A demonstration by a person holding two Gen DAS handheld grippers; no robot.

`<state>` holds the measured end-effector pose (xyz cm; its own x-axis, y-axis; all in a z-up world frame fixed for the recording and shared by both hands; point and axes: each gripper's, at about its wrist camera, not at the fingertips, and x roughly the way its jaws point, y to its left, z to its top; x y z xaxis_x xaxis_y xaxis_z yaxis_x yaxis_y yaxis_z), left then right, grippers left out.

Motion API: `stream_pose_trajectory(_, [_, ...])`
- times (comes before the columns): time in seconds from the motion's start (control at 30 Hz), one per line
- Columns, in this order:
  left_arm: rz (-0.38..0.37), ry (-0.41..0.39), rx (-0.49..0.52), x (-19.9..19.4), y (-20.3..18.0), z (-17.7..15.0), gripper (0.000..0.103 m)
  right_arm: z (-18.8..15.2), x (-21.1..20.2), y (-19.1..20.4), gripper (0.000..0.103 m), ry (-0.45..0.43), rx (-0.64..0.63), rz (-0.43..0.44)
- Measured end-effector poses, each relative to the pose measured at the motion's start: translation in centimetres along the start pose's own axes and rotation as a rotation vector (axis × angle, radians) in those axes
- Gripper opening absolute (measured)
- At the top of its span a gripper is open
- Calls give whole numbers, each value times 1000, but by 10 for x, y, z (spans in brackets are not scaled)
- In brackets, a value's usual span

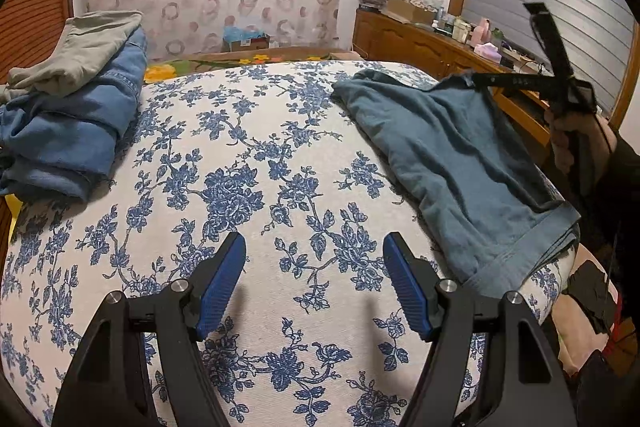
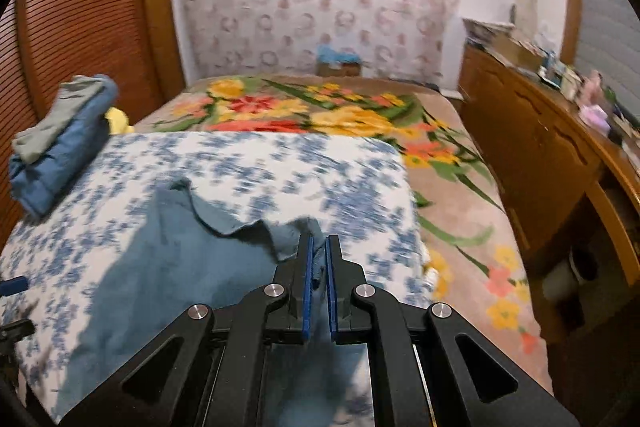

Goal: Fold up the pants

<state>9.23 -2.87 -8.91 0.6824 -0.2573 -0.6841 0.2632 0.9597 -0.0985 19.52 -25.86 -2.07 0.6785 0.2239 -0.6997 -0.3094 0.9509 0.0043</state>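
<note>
Between the closed fingers of the right gripper (image 2: pixel 319 251), an edge of the teal pants (image 1: pixel 452 163) is pinched and lifted, the soft fabric trailing down, creased, onto the floral cloth (image 1: pixel 256 155). Well aside, the left gripper (image 1: pixel 314 259) hovers wide, holding nothing.

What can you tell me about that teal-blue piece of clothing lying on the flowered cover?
The teal-blue soft cotton-looking pants lie partly folded on the right side of the white bedcover with blue flowers, near its edge. The fabric is matte and slightly rumpled. A wide hemmed band lies toward the near edge of the cover. The far corner is lifted off the cover, pinched in the shut jaws of the right gripper, held by a hand. The left gripper is open and apart from them.
</note>
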Motion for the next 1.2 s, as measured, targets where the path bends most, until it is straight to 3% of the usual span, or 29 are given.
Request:
stream_pose_trajectory(0.13, [-1,3,6,1,-2,0,72,4,8,-6,6,5,18,-38])
stream_pose_trajectory(0.33, [-4,6,12,2,-5,0,72,4,7,-8,6,2,47,-17])
stream_pose_trajectory(0.37, [-5,6,12,3,-5,1,72,3,8,-7,7,5,49,-3])
stream_pose_trajectory(0.43, [-8,8,15,4,-6,1,72,-1,16,-5,20,20,40,14])
stream_pose_trajectory(0.63, [-32,20,43,8,-18,5,72,-3,40,-9,29,76,4,23])
stream_pose_trajectory(1.0, [-42,43,63,15,-29,3,72,9,70,-21,30,115,-2,37])
stream_pose_trajectory(1.03, [-42,43,63,15,-29,3,72,9,71,-21,26,114,-9,36])
stream_pose_trajectory(1.1, [-41,43,65,15,-29,3,72,9,67,-18,7,99,-26,48])
stream_pose_trajectory(1.2, [-40,43,65,14,-29,2,72,8,53,-15,3,43,-35,19])
